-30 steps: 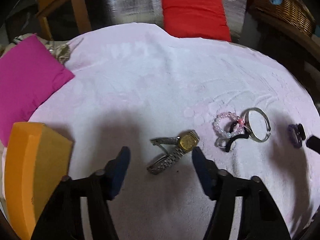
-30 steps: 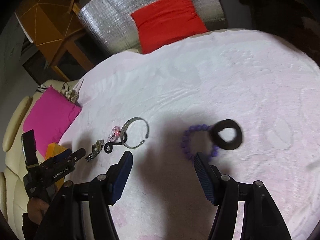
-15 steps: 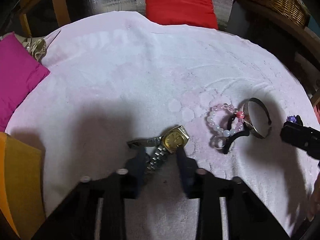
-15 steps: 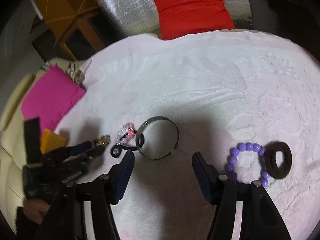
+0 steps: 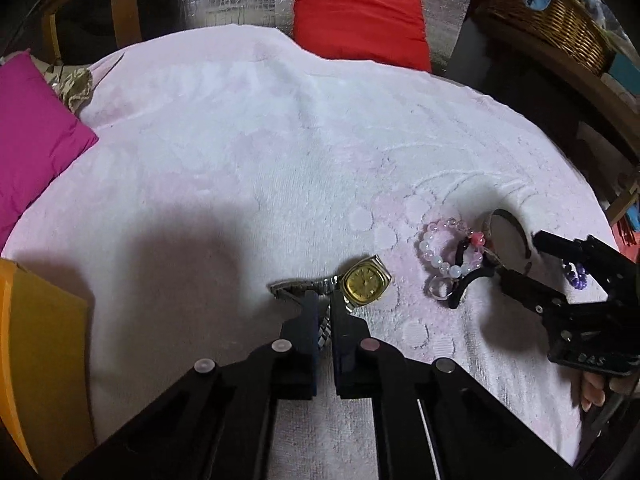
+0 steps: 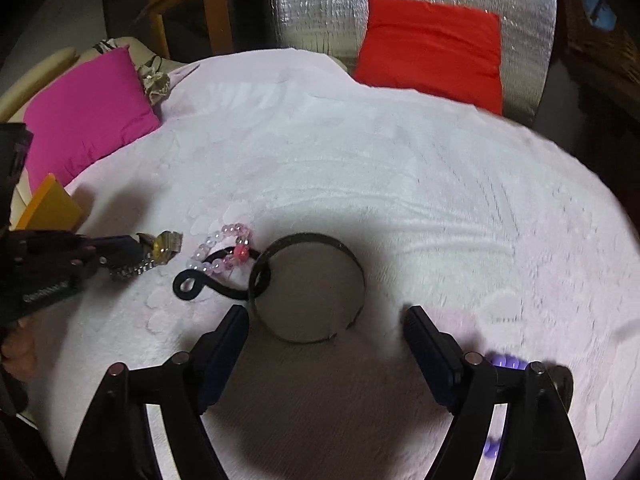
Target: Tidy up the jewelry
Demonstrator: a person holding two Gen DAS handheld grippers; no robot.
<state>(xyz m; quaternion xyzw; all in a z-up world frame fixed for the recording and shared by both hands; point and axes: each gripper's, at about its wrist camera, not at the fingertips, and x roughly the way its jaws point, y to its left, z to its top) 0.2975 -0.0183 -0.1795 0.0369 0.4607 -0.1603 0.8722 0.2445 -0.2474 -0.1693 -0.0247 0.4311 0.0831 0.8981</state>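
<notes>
The left gripper has just pinched down on the metal band of the gold watch, probably because the strap is easier to nip than the flat face, which sits just past its tips to the right. The right gripper has its jaws spread and has just been widening them, likely to straddle the silver bangle lying between and just ahead of its fingertips, not gripped yet.

Lower centre, we see the left gripper closed on the gold-faced watch by its metal band.
</notes>
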